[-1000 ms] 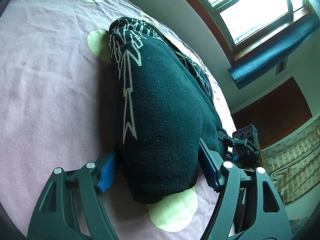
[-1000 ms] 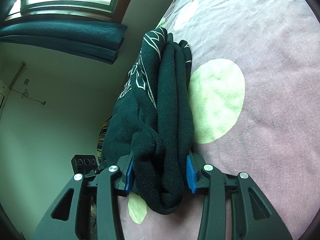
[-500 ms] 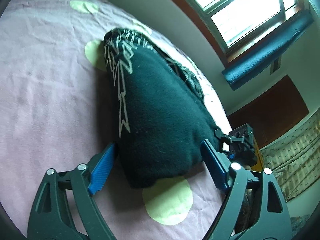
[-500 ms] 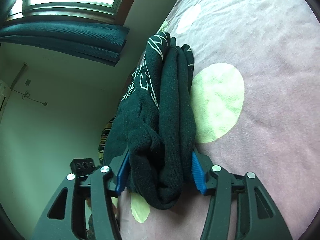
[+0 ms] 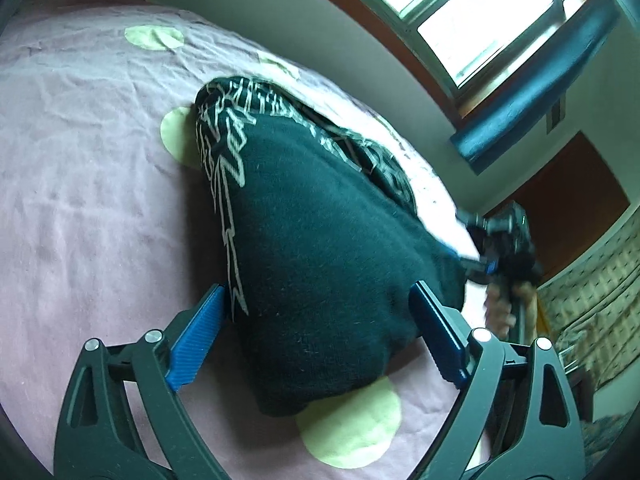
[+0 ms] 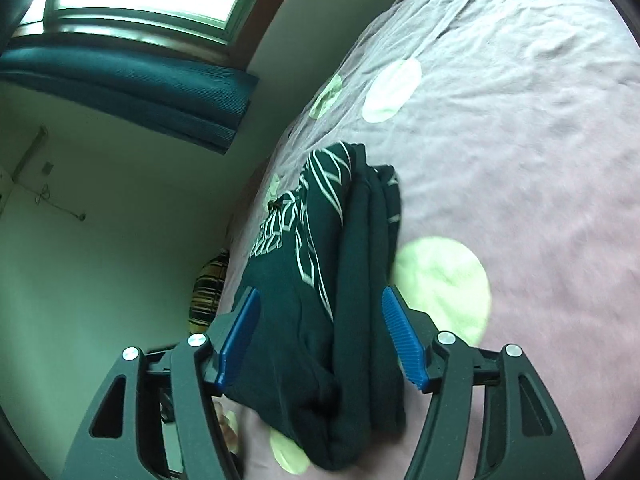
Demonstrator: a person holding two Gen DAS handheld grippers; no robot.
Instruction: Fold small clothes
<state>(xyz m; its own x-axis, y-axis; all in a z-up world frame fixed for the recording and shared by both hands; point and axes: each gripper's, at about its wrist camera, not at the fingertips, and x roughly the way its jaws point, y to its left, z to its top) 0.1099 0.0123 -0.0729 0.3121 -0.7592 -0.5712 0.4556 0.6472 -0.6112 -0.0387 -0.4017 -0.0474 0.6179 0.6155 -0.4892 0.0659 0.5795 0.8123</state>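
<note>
A folded black knit garment with a white line pattern (image 5: 320,248) lies in a thick bundle on the pink bedspread (image 5: 80,200). My left gripper (image 5: 320,312) is open, its blue pads (image 5: 196,340) wide on either side of the garment's near end. In the right wrist view the same garment (image 6: 332,320) shows its stacked folded layers. My right gripper (image 6: 320,336) is open, its jaws apart on either side of the bundle. The right gripper also shows, blurred, in the left wrist view (image 5: 496,248) at the garment's far right edge.
The bedspread has pale green dots (image 6: 444,284). A window with a rolled teal blind (image 5: 532,92) is behind the bed. A dark wooden door (image 5: 568,208) and a patterned fabric (image 5: 592,292) are at the right. A striped cloth (image 6: 208,292) lies beside the bed.
Both grippers have opened and let go of the garment. The bundle now lies on the bed, and both grippers have drawn back a little.
</note>
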